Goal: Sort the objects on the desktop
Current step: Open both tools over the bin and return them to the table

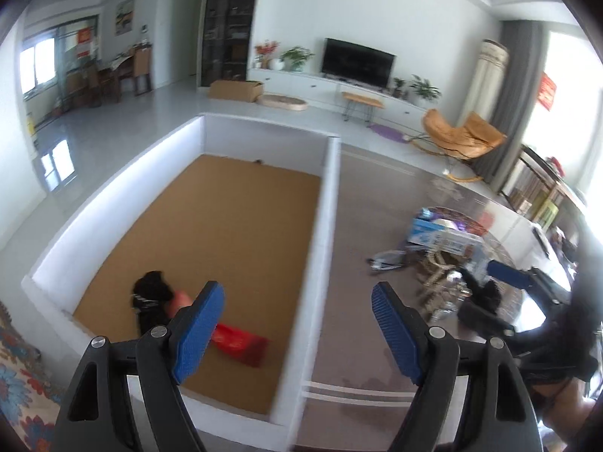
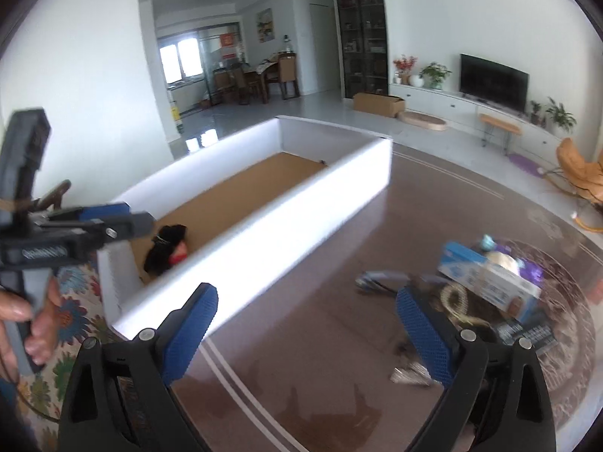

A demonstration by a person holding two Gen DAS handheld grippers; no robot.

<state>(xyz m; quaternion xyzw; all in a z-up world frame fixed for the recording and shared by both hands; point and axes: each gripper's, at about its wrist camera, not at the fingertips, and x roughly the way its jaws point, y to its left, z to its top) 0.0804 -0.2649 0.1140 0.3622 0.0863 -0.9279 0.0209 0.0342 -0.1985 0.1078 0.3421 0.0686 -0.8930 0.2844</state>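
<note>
The left tongs (image 1: 297,333) are seen spread wide with nothing between the blue pads, held above the near right wall of the white tray (image 1: 324,233). The right tongs (image 2: 305,333) are likewise spread and empty, held over the brown bench (image 2: 320,320) just to the right of that tray. In the right wrist view the left tongs are gripped by a hand (image 2: 34,312) at the near left corner of the tray. On the cork-coloured floor of the tray, at its near end, a black furry object (image 1: 149,295) and a red packet (image 1: 241,342) are found lying side by side, touching. Further right on the bench, well apart from the tray, a blurred heap is seen: a blue-and-white box (image 2: 486,278), a coiled rope (image 2: 458,301) and a grey packet (image 2: 377,280).
</note>
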